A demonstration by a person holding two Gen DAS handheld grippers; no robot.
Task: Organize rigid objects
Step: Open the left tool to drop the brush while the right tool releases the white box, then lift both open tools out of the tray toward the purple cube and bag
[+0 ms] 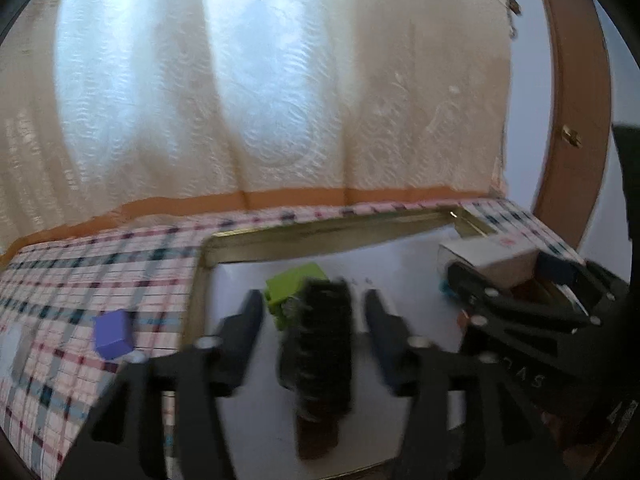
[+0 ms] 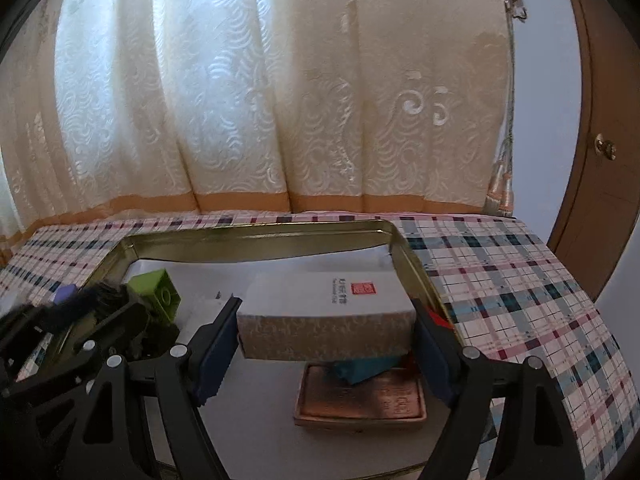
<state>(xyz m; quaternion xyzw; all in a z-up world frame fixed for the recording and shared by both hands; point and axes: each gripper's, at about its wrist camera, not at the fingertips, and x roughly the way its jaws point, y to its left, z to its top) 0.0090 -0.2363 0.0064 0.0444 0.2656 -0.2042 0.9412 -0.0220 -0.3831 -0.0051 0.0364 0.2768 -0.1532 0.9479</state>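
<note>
Left claw (image 1: 314,320): apart, empty, straddling brush (image 1: 318,356).
Brush axis: along the fingers, pointing away.
Right claw (image 2: 326,320): clamped on box (image 2: 326,316), above tray (image 2: 256,236).

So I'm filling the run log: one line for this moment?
left gripper: open around black brush | right gripper: shut on white box | both over gold tin tray

Left tongs (image 1: 314,312): jaws spread wide, nothing gripped, fingers (image 1: 244,332) clear of what lies between them, pointing forward and slightly down. Right tongs (image 2: 326,326): jaws closed against both ends of a box (image 2: 324,320), pads (image 2: 218,344) in contact, box lifted. Right tongs sit just right of left tongs, close together.
</note>
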